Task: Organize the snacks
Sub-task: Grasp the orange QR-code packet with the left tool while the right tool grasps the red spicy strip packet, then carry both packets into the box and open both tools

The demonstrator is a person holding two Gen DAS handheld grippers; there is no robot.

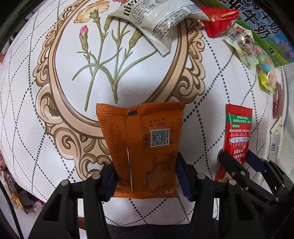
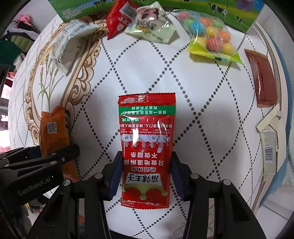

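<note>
My left gripper is shut on an orange snack packet with a QR code, held above the patterned tablecloth. My right gripper is shut on a red spicy-strip packet. In the left wrist view the red packet and the right gripper sit close on the right. In the right wrist view the orange packet and the left gripper sit at the left.
Along the far edge lie a grey-white packet, a small red packet, a pale green packet and a bag of coloured candy balls against a green milk carton. A brown packet and a beige sachet lie at the right.
</note>
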